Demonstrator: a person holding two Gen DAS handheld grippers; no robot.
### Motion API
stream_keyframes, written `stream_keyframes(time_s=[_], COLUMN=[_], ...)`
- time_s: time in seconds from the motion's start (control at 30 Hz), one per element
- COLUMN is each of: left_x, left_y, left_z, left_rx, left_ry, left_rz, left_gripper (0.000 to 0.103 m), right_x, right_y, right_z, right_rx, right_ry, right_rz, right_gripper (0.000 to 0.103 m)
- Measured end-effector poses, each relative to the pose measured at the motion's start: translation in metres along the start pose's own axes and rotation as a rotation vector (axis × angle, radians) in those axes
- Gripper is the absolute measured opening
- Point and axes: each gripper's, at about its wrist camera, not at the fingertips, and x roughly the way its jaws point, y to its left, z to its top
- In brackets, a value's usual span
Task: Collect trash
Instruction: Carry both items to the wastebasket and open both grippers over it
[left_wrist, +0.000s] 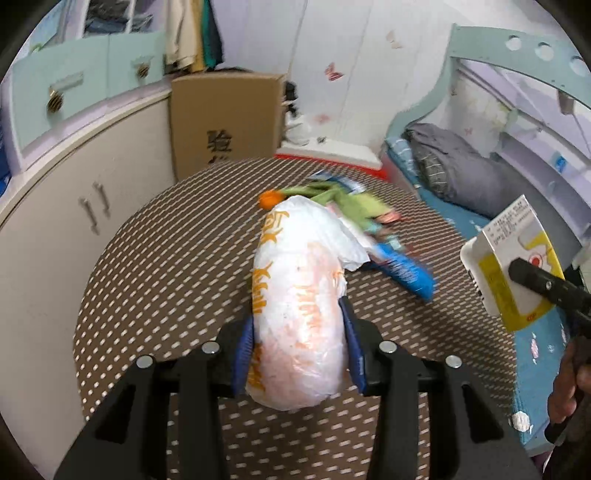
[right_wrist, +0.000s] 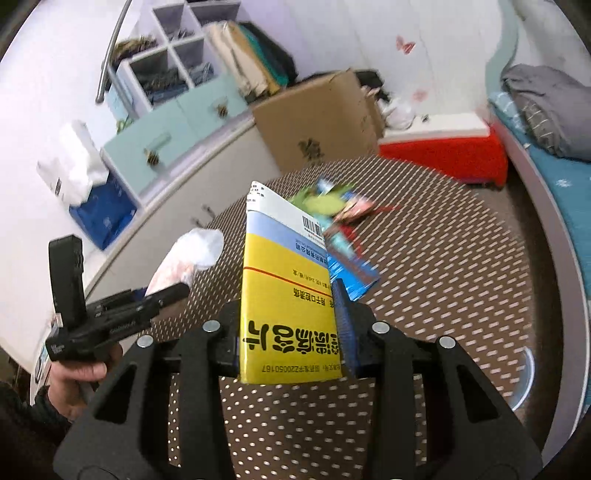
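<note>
Our left gripper (left_wrist: 299, 332) clamps a crumpled white-and-orange plastic bag (left_wrist: 295, 295) above the brown dotted table (left_wrist: 166, 258); our right gripper (right_wrist: 291, 332) clamps a yellow cardboard box (right_wrist: 284, 295) above it.

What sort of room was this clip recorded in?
Most likely a bedroom, possibly a child's. A bed with a grey pillow runs along one side, clothes hang above a cabinet, and butterfly stickers dot the wall. Trash lies on a dotted table.
</note>
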Motion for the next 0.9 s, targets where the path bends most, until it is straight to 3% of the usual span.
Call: stream_keyframes(time_s=[0.3,0.43,0.67,0.9], left_x=[-0.008,-0.004,0.007,0.017], left_y=[-0.070,-0.102,-0.147,-0.185], left_z=[0.025,0.024,0.023,0.025], left_rx=[0.122,0.163,0.236,0.293], left_ry=[-0.059,-0.048,-0.028,-0.013], left_rz=[-0.079,-0.132,-0.191,-0.234], left_gripper=[0.042,0.042,0.042,0.042], right_x=[-0.068,-0.087,-0.086,-0.063], right_y=[-0.072,-0.110,-0.188,-0.250], right_z=[0.017,0.009,-0.026,-0.057], right_rx=[0.130,0.201,0.368,0.498], right_ry=[-0.151,-0.171,-0.110,-0.032], right_rz=[-0.126,-0.210,-0.332,-0.381], right_gripper=[0.038,0.038,0.039,0.040])
